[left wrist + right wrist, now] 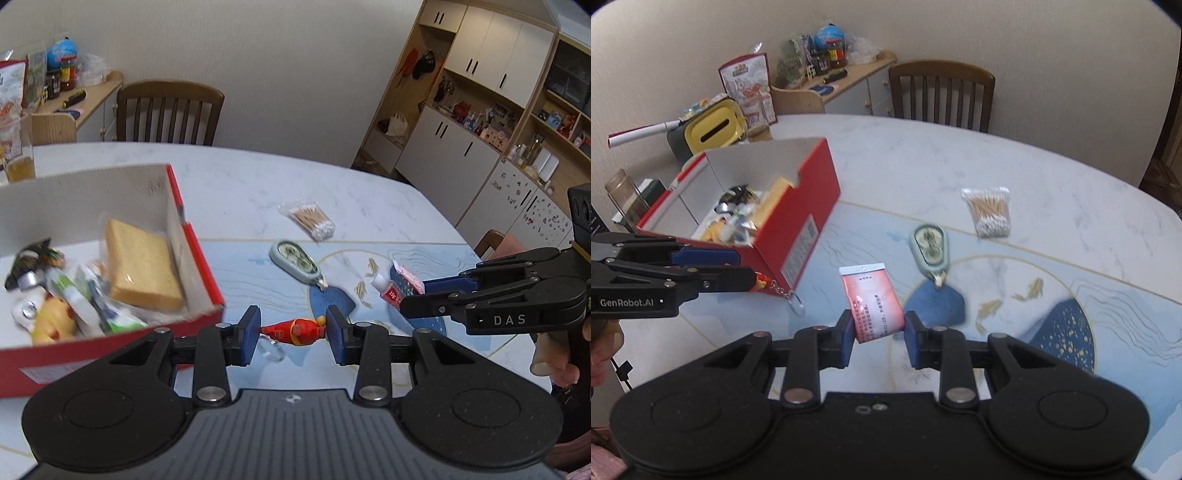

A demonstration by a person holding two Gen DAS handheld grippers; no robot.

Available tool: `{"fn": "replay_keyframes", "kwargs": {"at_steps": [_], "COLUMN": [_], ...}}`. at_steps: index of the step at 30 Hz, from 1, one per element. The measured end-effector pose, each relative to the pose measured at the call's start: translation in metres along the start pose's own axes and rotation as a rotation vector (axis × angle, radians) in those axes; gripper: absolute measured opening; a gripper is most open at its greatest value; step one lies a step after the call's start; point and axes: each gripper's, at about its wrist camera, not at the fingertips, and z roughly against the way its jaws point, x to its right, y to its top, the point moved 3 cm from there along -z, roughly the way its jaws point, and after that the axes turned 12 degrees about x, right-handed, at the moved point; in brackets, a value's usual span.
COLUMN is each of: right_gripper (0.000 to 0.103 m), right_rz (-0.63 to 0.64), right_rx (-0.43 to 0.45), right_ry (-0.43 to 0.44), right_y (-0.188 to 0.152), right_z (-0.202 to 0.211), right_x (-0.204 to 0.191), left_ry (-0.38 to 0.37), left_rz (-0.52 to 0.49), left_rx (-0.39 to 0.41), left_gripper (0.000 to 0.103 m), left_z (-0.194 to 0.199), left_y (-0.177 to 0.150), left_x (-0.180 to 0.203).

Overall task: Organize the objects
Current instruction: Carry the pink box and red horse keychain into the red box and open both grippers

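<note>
On the left, a red box [201, 284] on the counter [258, 177], open on top, with a yellow sponge [142, 269] and other small stuff inside.

Just beside the box, up off the counter: a little red toy figure [295, 329], pinched end to end by the left fingers [251, 332], with a ring [796, 304] hanging down on a chain. Probably hard, light and a bit slippery. Best held across the fat middle, not by the swinging ring.

Further back, lying on the counter: a grey-green oval tape roller [295, 258] and a bag of cotton swabs [310, 221], both untouched. Bag likely soft, crinkly and very light; best pinched at a flat edge.

On the right, a red packet [873, 299], pinched at its lower end by the right fingers [846, 339] and held up over the counter. Looks thin, bendy and light. Easy to squash, so only a gentle squeeze needed. Toy and packet not yet in the box.
</note>
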Motion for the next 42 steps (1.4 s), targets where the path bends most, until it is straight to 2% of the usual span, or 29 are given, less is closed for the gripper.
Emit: {"fn": "replay_keyframes", "kwargs": {"at_steps": [9,21,31,42], "right_gripper": [0.027,0.027,0.027,0.027], "right_rz": [0.035,0.123,0.206,0.299], "right_rx": [0.049,0.089,0.045,-0.019], "right_ry": [0.023,0.08,0.115,0.112], "right_y": [0.026,0.068,0.087,0.086], "right_z": [-0.009,-0.045,-0.097,-0.156], "right_x": [-0.041,-0.111,-0.166,-0.208], "left_ry": [0.005,0.112,0.2,0.214], "left_rz": [-0.031,-0.098,-0.126,-0.143], "left_rx": [0.089,0.163,0.102,0.047], "left_gripper": [0.037,0.037,0.037,0.037], "left_z": [0.033,0.059,0.041,-0.005], "left_y": [0.04,0.081,0.082,0.079], "left_x": [-0.033,-0.108,-0.171,-0.207]}}
